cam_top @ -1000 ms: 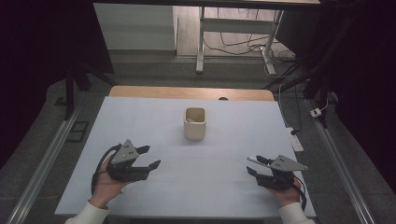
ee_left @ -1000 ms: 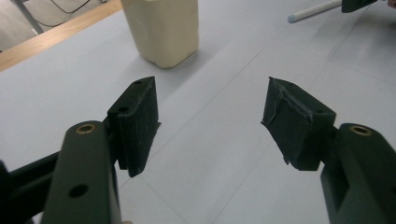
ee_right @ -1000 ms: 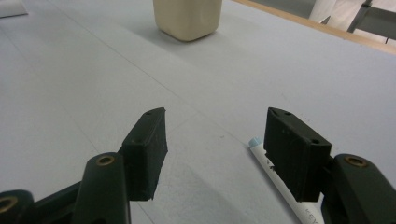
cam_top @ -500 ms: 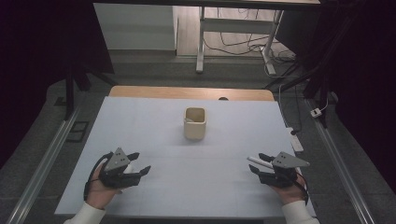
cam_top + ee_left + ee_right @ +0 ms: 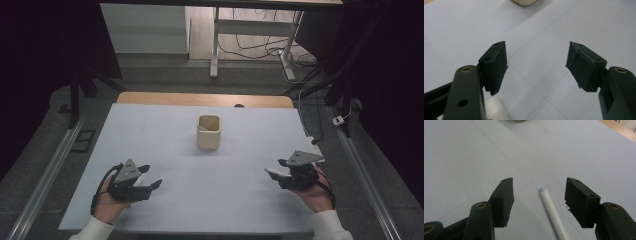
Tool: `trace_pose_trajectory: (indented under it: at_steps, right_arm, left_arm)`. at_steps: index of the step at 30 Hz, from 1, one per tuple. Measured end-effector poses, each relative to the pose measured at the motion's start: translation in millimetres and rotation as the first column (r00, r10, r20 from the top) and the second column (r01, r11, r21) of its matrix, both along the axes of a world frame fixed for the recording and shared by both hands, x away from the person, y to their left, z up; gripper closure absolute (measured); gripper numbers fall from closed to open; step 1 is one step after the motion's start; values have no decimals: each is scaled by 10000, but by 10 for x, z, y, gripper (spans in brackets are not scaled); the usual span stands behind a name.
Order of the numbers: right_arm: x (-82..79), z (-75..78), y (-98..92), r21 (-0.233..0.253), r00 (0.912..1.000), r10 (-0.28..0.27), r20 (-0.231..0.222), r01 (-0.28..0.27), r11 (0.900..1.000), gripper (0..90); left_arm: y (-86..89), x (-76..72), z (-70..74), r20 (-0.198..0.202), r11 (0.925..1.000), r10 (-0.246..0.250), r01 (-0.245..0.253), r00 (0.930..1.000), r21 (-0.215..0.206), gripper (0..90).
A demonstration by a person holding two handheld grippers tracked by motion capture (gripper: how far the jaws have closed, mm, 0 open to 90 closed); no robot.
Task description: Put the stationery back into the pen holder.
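We see no readable writing on anything here. Nearest us, the left hand-held gripper (image 5: pixel 148 185) rests low on the pale bench (image 5: pixel 240 195), jaws spread, a white cylinder end (image 5: pixel 494 109) just beneath it. It has drawn back toward us since a second ago. The right hand-held gripper (image 5: pixel 275 173) sits opposite, jaws spread, a white stick (image 5: pixel 552 214) lying between them untouched; it has barely shifted. Farther off stands a cream cup (image 5: pixel 208 132).
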State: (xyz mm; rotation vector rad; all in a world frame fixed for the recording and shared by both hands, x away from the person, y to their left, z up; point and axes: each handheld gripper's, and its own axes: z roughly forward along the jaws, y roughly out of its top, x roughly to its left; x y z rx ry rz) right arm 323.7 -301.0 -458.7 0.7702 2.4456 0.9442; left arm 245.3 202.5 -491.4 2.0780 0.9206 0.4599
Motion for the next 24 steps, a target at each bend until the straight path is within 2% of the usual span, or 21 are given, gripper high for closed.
trace_pose_trajectory:
  at_steps: [8, 20, 24]
  right_arm:
    - [84, 25, -40, -512, 9992, -80, -397, 60, 9987, 376]
    - [268, 72, -51, -849, 9974, -138, -710, 77, 9964, 360]
    - [324, 73, -29, -974, 9948, -53, -1016, -46, 9952, 357]
  left_arm:
    - [4, 16, -19, -80, 10000, 51, -51, 10000, 11, 314]
    - [27, 24, -21, -113, 10000, 82, -82, 9999, -20, 312]
    - [33, 22, -18, -100, 9999, 88, -88, 9999, -50, 312]
